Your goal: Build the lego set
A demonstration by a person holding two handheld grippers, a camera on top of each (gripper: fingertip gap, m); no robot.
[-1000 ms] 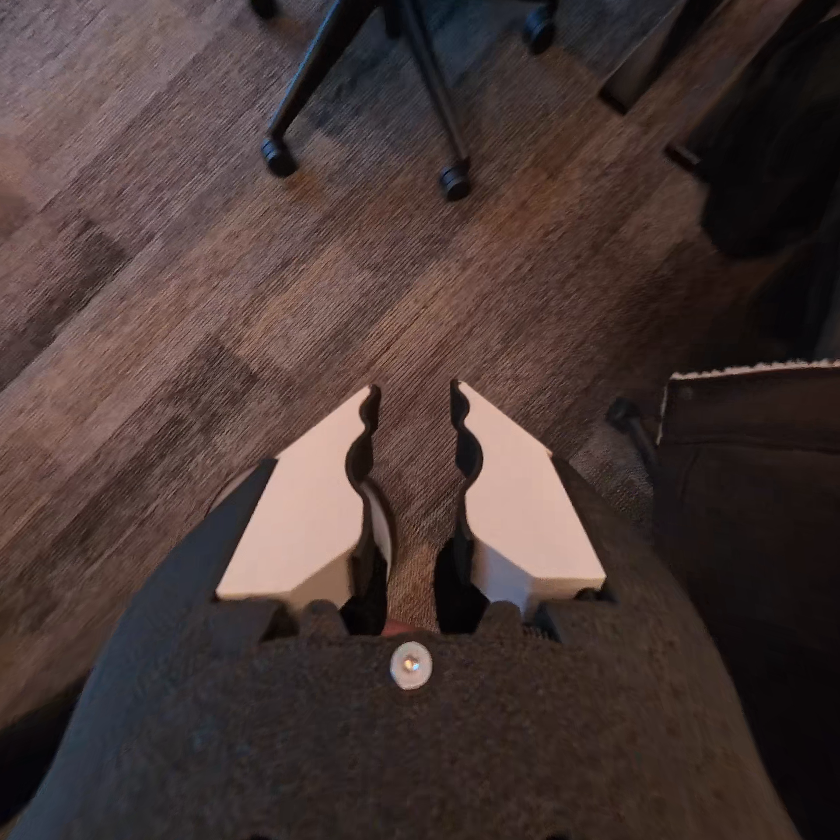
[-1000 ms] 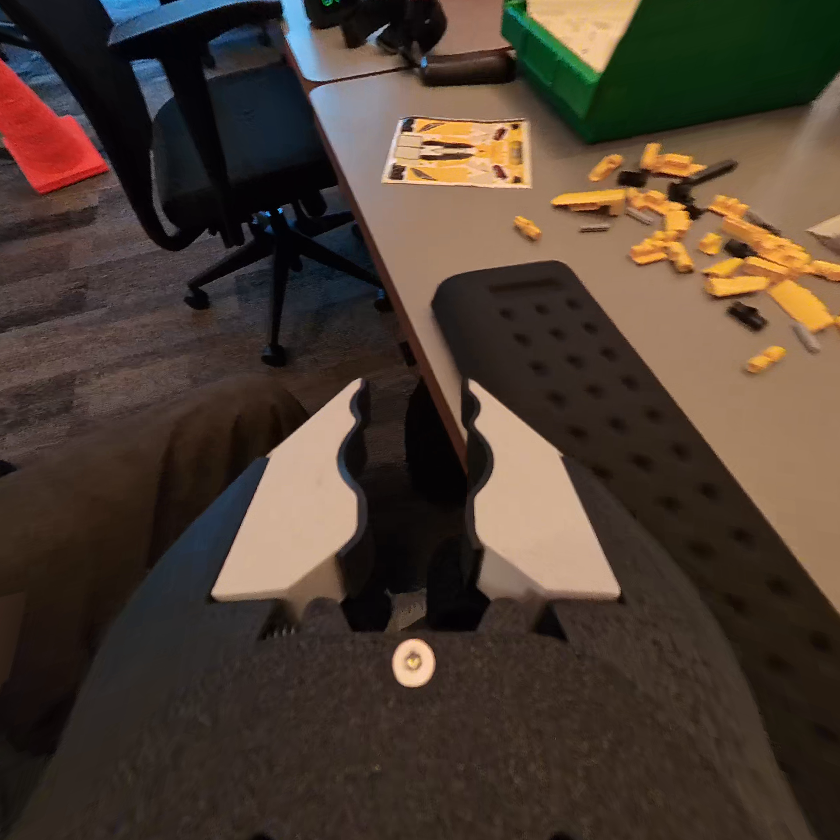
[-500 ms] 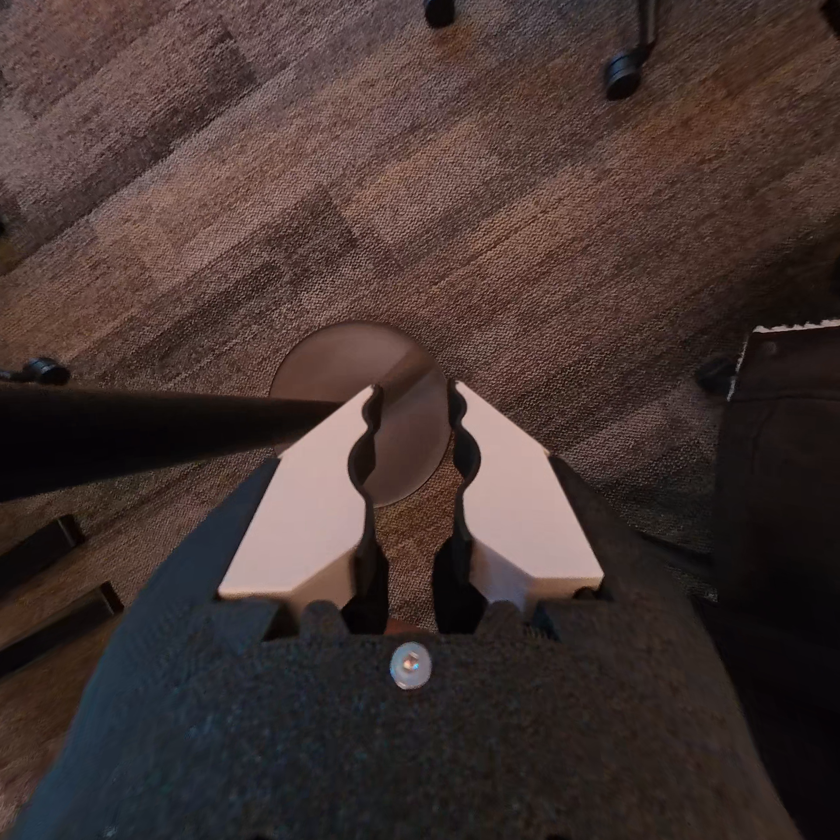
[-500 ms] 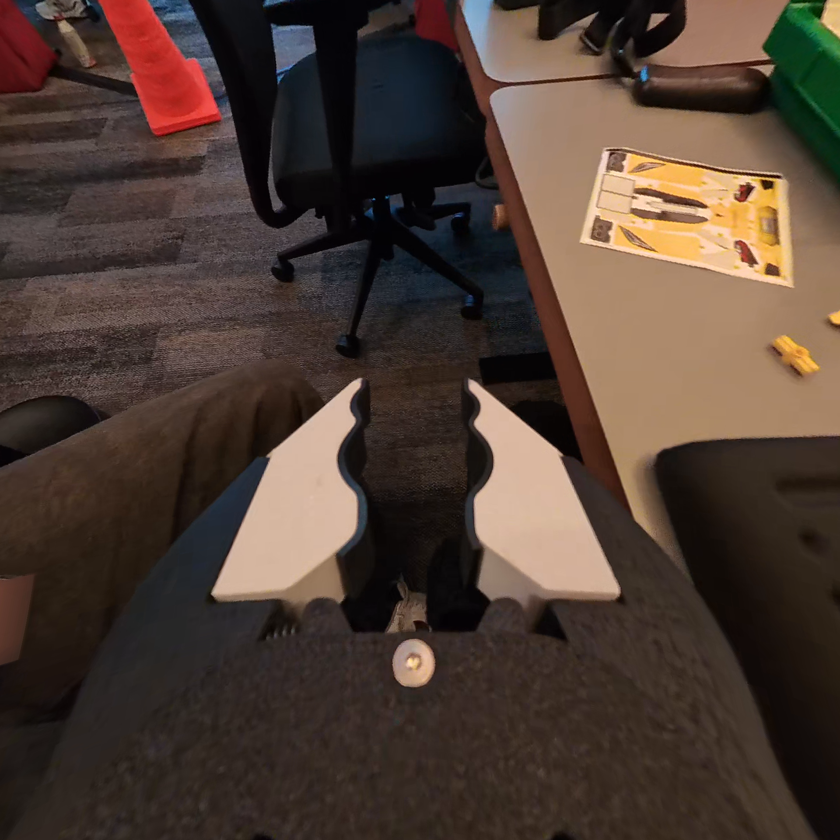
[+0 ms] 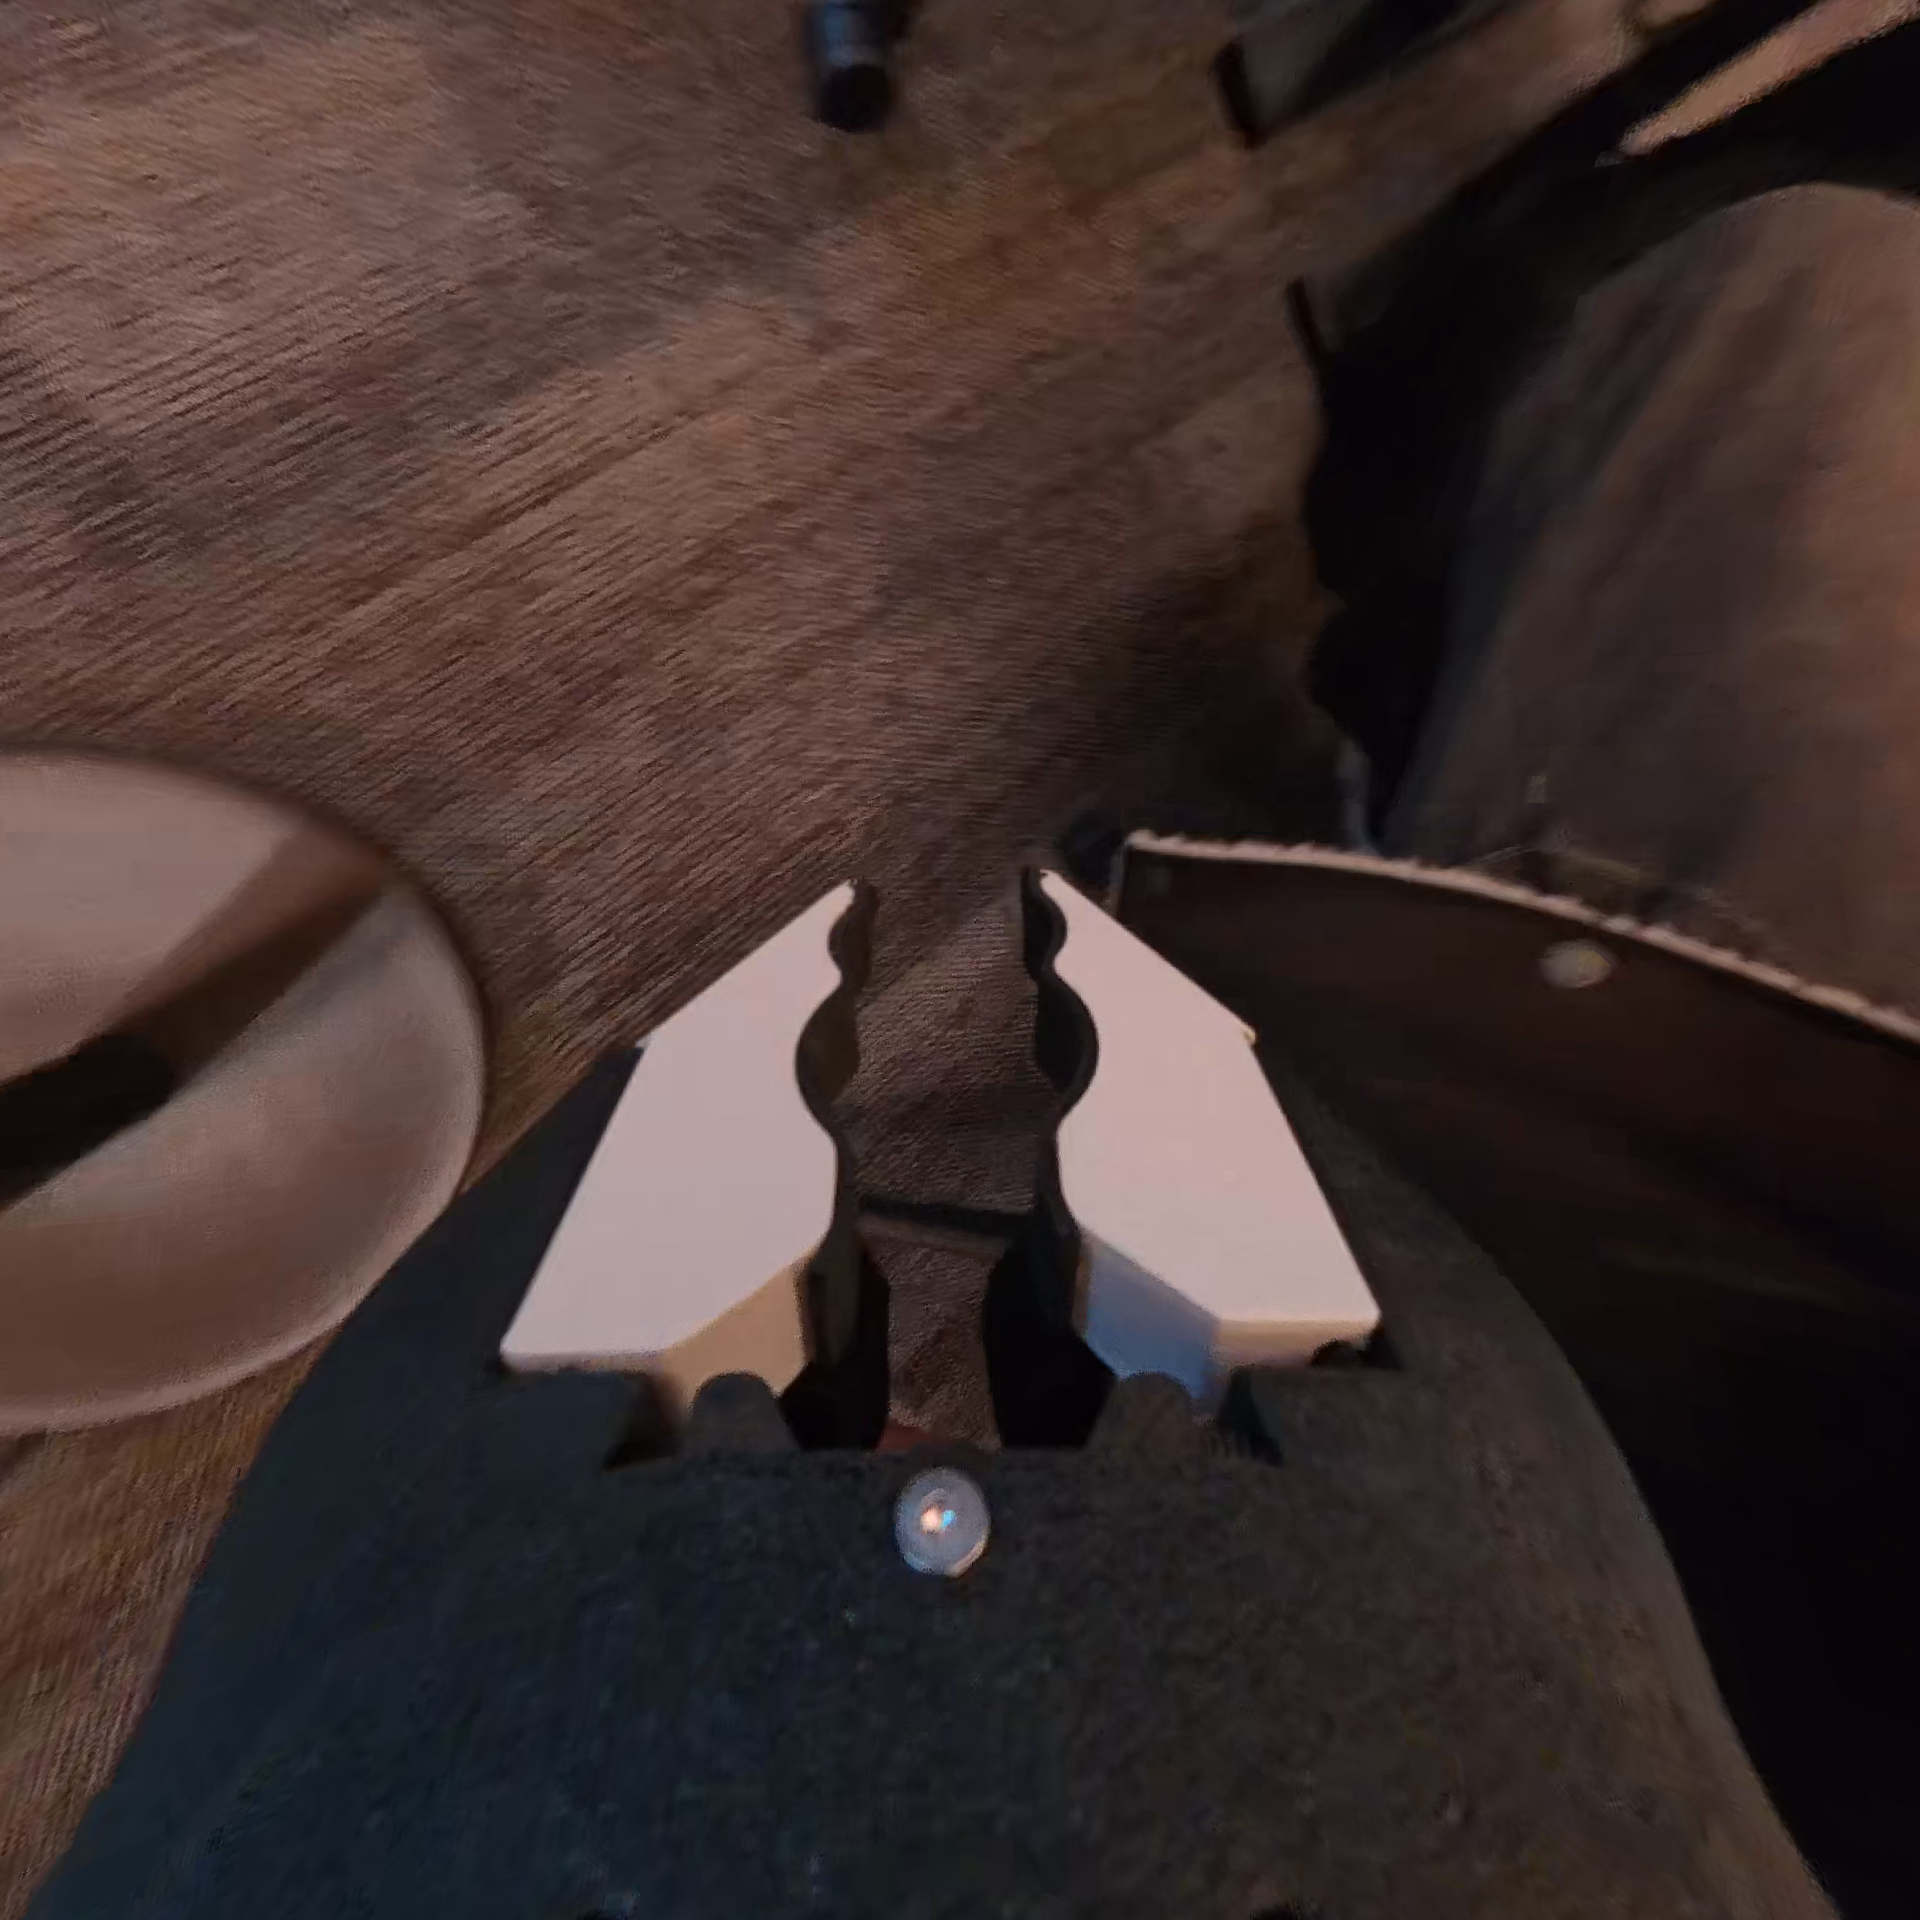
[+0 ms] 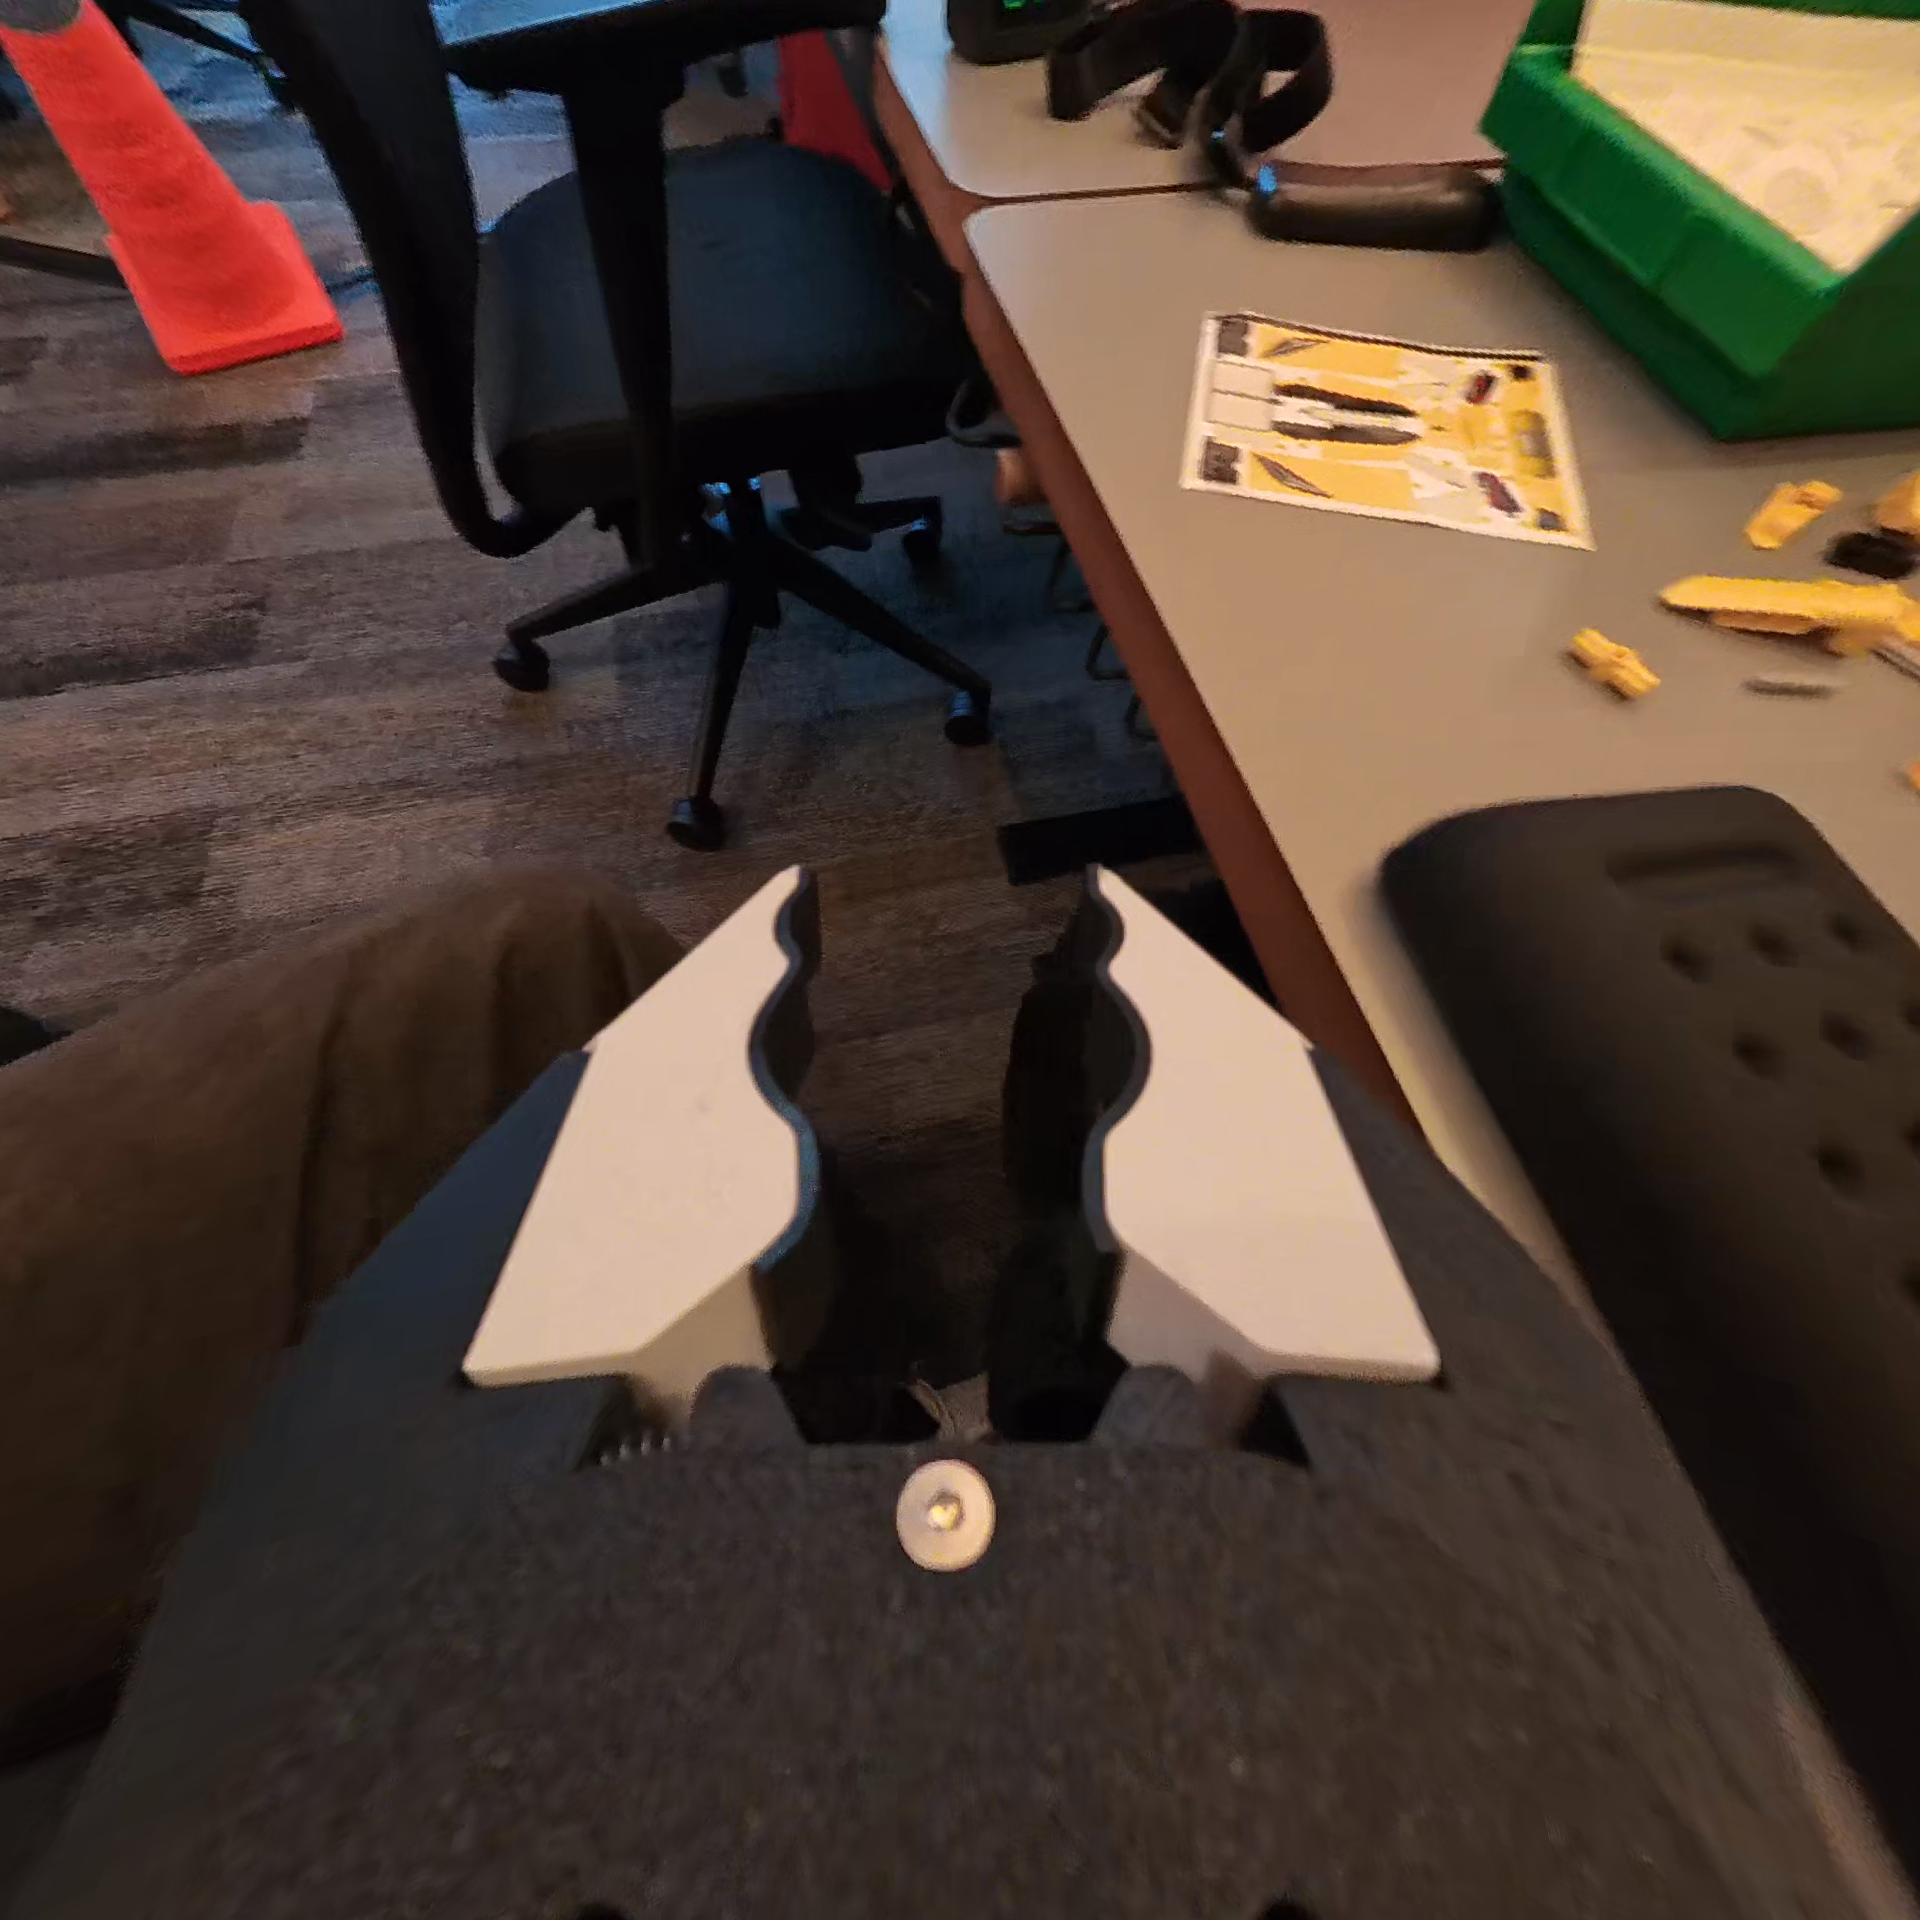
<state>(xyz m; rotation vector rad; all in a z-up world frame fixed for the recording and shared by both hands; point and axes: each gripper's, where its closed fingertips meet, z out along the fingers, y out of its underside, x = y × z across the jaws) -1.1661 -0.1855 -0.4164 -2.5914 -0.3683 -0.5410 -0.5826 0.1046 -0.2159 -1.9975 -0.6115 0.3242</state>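
Carpet (image 5: pixel 727 468) fills the left wrist view; the left gripper (image 5: pixel 940 904) points down at it, jaws narrowly apart and empty, a round pale base (image 5: pixel 208 1091) at left. Beyond the right gripper (image 6: pixel 951 894), parted wider and empty, a grey table (image 6: pixel 1299 623) carries the instruction sheet (image 6: pixel 1387 431), yellow lego pieces (image 6: pixel 1766 603) far right, and a green box (image 6: pixel 1662 239). No building has begun, I judge; both grippers need swinging over the table first.

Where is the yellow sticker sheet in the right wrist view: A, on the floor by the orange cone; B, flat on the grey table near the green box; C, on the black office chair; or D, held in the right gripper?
B: the sticker sheet lies flat on the grey table, just left of the green box.
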